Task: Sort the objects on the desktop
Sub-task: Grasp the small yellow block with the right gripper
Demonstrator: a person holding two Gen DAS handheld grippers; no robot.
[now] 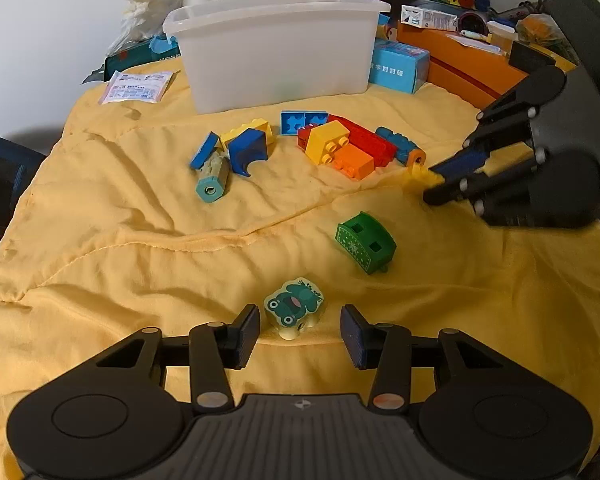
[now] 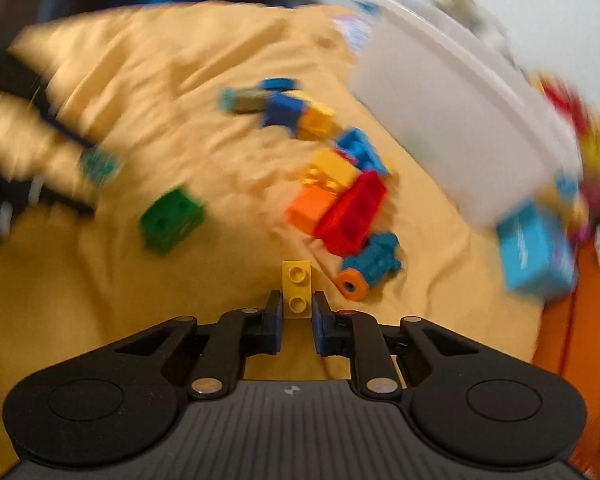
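A frog-printed block lies on the yellow cloth, between the fingers of my left gripper. The gripper is open and its pads stand clear of the block on both sides. My right gripper is shut on a small yellow two-stud brick, just above the cloth. The left wrist view shows that gripper at the right, with the yellow brick at its tips. A green block lies between the two grippers. Behind it are a red, yellow and orange brick pile and a blue and yellow cluster.
A white plastic bin stands at the back of the cloth. Beside it are a teal box and an orange box with clutter on top. A paper packet lies at the back left. The right wrist view is motion-blurred.
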